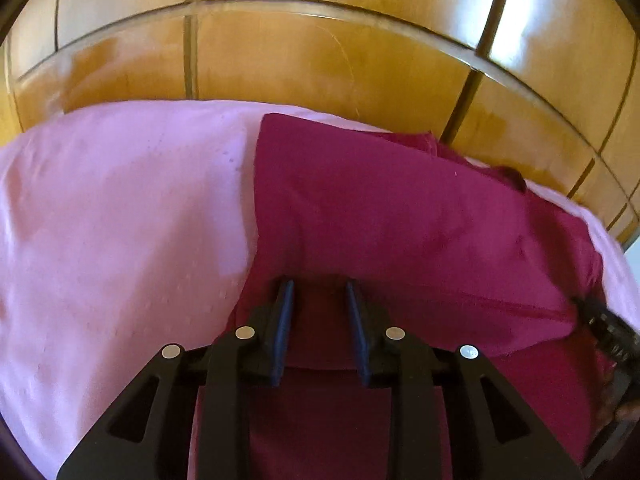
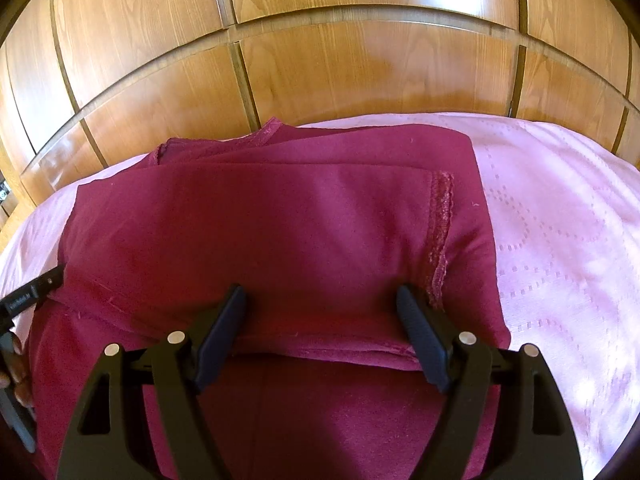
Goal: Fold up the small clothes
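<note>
The left gripper (image 1: pixel 320 292) has its jaws narrowed to a small gap over the near left edge of the maroon garment (image 1: pixel 400 208). Cloth lies between and under the pads, but whether they pinch a fold or only rest on it cannot be told from this view. The right gripper (image 2: pixel 320 304) stands with its jaws spread wide and released, the tips set down on the near edge of the garment's top layer, gripping nothing.

The garment lies on a bed under a pink bedspread (image 2: pixel 560 220), close to its far edge, with a wooden wardrobe (image 2: pixel 320 60) beyond. It is already doubled over: in the right wrist view several layers are stacked, a lace-trimmed hem (image 2: pixel 440 224) lies across the top near the right side, and a folded edge runs between the right jaws. More maroon cloth extends toward the camera beneath that edge.

By my reading the folding is well along but not finished. The near portion looks yet to be brought over, and the far left corner sits loose and uneven.
</note>
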`<control>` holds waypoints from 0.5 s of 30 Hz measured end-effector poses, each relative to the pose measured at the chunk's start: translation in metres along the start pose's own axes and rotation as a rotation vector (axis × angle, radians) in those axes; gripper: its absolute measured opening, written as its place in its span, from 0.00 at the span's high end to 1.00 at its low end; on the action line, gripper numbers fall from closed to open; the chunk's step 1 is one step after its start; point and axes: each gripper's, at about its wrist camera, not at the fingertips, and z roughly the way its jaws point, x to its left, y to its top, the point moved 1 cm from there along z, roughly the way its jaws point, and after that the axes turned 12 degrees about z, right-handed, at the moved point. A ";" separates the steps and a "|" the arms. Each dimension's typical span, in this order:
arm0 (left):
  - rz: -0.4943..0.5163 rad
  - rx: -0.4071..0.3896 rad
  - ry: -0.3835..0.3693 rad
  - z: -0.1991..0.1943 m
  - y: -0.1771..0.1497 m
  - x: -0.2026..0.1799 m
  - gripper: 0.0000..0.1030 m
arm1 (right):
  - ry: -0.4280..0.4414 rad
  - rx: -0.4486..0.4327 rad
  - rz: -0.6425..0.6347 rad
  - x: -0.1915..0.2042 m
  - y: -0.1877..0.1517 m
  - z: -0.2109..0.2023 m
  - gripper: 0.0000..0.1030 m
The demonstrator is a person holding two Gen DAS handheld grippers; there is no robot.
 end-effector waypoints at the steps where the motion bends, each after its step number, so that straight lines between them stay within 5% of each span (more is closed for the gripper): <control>1: 0.006 0.006 0.005 0.000 0.001 -0.002 0.75 | 0.000 0.000 0.000 0.000 0.000 0.000 0.24; 10: -0.003 -0.046 0.019 -0.070 -0.011 -0.016 0.74 | 0.001 0.002 0.002 -0.001 0.000 0.000 0.24; 12: -0.013 -0.072 0.014 -0.088 -0.018 -0.017 0.60 | 0.002 0.002 0.003 -0.001 0.000 0.000 0.24; 15: 0.006 -0.107 0.018 -0.112 -0.026 -0.021 0.59 | -0.004 -0.001 -0.001 0.000 0.000 0.000 0.24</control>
